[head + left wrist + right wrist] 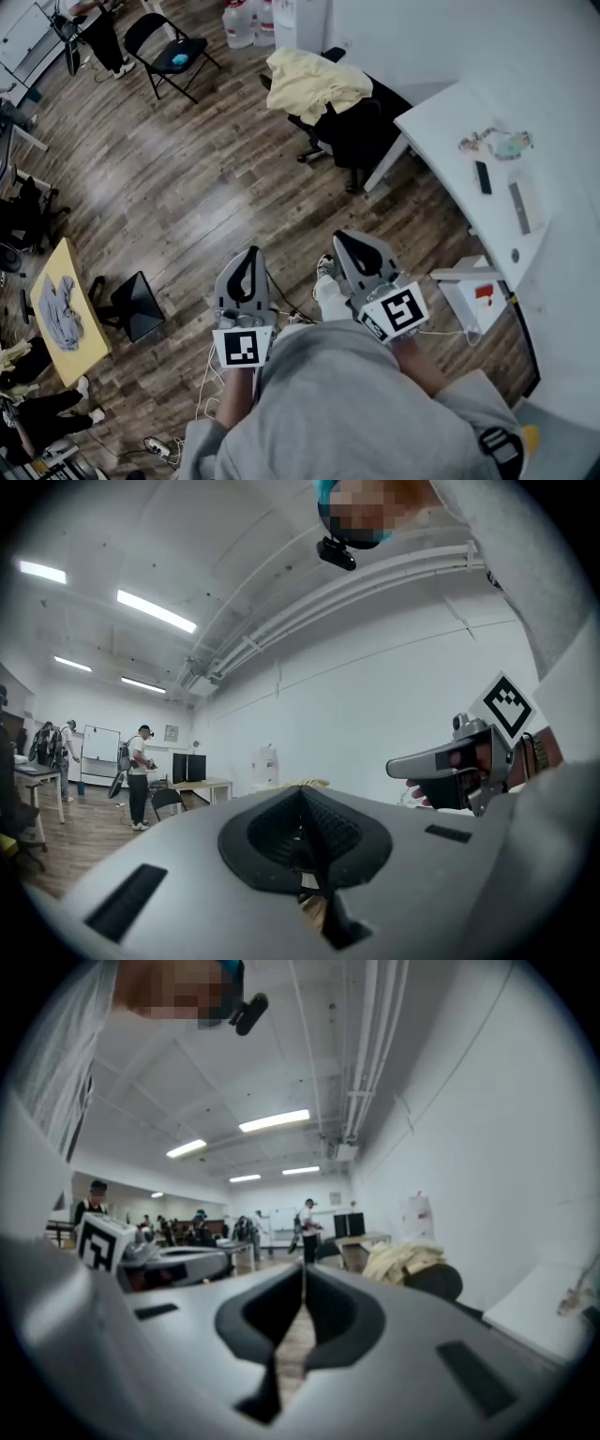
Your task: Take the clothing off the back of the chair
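Observation:
A pale yellow garment (314,84) lies draped over the back of a black office chair (361,131) beside a white desk (450,122). Both grippers are held level in front of the person, well short of the chair, pointing toward it. My left gripper (251,251) is shut with nothing in it, and so is my right gripper (349,236). In the right gripper view the garment (403,1260) and chair (433,1282) sit ahead to the right, beyond the shut jaw tips (303,1269). The left gripper view shows only a sliver of the garment (305,783) above its shut jaws (302,791).
A black folding chair (173,56) and water jugs (239,23) stand at the far side. A yellow table (84,347) with a grey cloth is at the left, with a small black stand (136,305) beside it. A white box (473,295) sits under the desk. People stand in the distance.

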`<state>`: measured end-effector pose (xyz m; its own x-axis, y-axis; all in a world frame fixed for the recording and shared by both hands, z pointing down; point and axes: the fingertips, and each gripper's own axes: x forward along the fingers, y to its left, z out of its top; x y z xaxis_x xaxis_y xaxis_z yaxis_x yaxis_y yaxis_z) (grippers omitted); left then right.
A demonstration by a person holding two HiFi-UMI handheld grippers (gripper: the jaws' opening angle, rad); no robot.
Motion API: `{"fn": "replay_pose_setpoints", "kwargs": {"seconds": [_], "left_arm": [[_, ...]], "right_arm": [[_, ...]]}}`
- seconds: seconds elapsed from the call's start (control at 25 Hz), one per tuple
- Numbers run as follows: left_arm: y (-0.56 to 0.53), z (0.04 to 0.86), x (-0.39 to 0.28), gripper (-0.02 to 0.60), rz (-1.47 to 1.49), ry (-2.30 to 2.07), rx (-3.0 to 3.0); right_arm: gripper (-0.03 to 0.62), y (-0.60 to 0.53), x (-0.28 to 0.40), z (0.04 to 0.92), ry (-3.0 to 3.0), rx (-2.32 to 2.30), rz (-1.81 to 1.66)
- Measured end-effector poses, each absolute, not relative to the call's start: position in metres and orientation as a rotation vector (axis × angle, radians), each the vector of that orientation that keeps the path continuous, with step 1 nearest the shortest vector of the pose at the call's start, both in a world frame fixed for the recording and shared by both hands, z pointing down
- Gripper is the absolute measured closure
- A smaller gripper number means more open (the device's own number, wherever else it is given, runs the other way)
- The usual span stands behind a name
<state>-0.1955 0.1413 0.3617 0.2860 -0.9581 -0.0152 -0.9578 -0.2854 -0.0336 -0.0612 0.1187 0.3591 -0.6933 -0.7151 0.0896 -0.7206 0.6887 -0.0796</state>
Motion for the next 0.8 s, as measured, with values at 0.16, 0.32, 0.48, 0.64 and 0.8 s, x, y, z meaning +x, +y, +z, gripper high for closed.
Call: {"fn": "replay_pose_setpoints", "kwargs": {"seconds": [0.16, 0.32, 0.48, 0.64, 0.8], "left_arm": [[0.109, 0.363, -0.191, 0.548, -0.026, 1.860, -2.483], [0.083, 0.362, -0.188, 0.548, -0.039, 1.891, -2.462], [0.060, 0.361, -0.184, 0.547, -0.056, 1.932, -2.434], [0.038, 0.356, -0.180, 0.547, -0.056, 1.969, -2.398], [0.016, 0.353, -0.176, 0.548, -0.055, 2.020, -2.340]], "right_arm": [[0.560, 0.088, -0.064, 0.363, -2.850, 1.170, 0.174], [0.560, 0.058, -0.064, 0.366, -2.865, 1.127, 0.193], [0.560, 0.029, -0.062, 0.364, -2.886, 1.075, 0.197], [0.560, 0.001, -0.060, 0.361, -2.910, 1.023, 0.195], [0.559, -0.022, -0.056, 0.361, -2.934, 0.962, 0.182]]}}
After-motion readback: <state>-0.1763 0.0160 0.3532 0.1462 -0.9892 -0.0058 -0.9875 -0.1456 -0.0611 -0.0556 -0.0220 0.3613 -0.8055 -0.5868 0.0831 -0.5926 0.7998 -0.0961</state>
